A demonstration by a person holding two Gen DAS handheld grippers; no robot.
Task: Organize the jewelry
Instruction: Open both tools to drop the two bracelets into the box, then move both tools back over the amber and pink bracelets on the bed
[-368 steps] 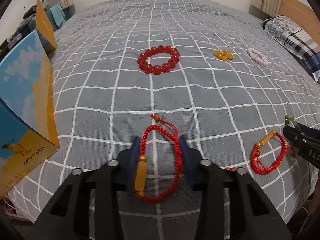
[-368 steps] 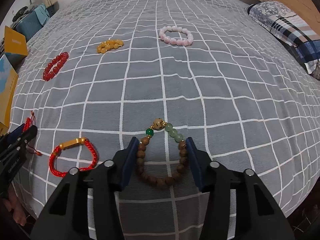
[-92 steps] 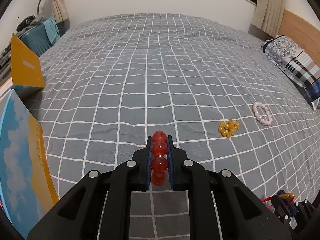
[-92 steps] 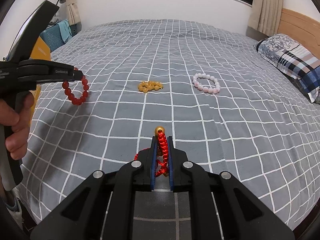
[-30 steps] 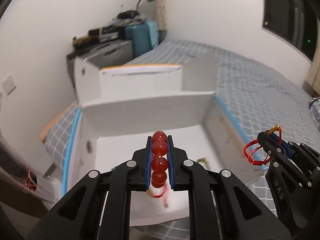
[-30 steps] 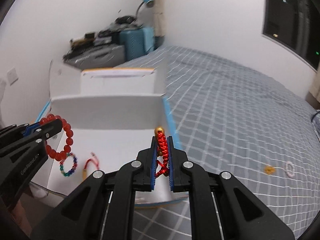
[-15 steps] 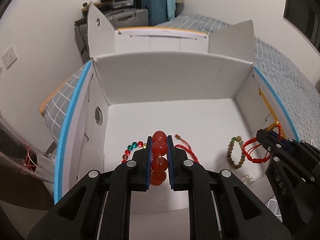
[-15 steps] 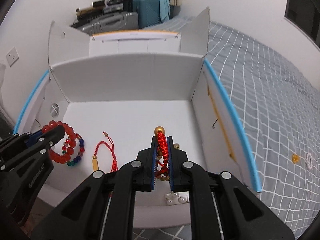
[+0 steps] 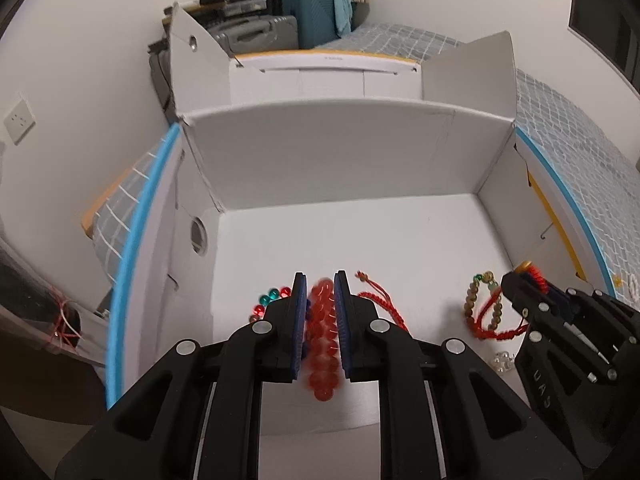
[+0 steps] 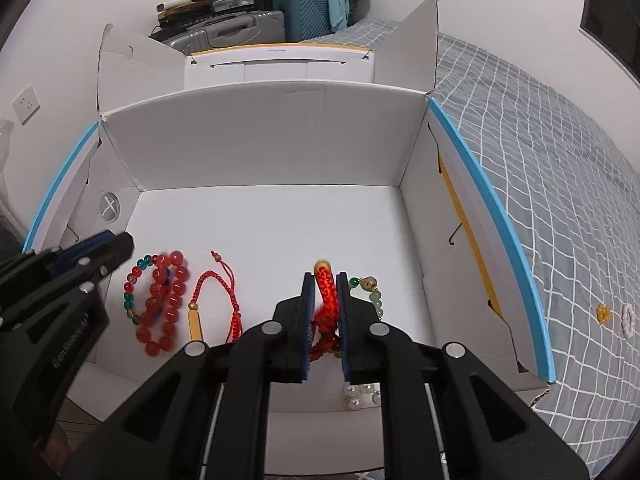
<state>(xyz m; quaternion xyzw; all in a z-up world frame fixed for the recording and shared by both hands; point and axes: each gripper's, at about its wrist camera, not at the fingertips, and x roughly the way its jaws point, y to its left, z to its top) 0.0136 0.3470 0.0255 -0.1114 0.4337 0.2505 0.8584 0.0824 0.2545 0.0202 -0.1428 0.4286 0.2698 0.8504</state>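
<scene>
Left gripper: poised over the near-left part of the white box, fingers parted by a narrow gap; the red bead bracelet lies between them, blurred, and contact with the pads cannot be told.
Red bead bracelet: in the right wrist view it appears below and just right of the left gripper's tip, over the box floor, overlapping the multicolour bead bracelet; whether it rests on the floor cannot be told.
Right gripper: poised over the near-middle of the box, fingers slightly apart, with the red cord bracelet between them; firm grip cannot be told.
Red cord bracelet: bunched and blurred between the right gripper's fingers, its gold bead at the fingertips, its loops hanging toward the box floor.
White box: open cardboard carton with flaps raised and blue-edged side walls, standing at the edge of the bed.
Multicolour bead bracelet: on the box floor at near left, green, red and blue beads, partly under the red bead bracelet.
Red cord bracelet with gold tube: flat on the box floor, between the red bead bracelet and the right gripper.
Wooden bead bracelet: on the floor at right, with green beads, just beside the right gripper.
Pearl beads: small cluster at the near wall, by the right gripper's right finger.
Bed: grey checked cover to the right of the box; a yellow piece and a pale bracelet lie on it, well apart from the box.
</scene>
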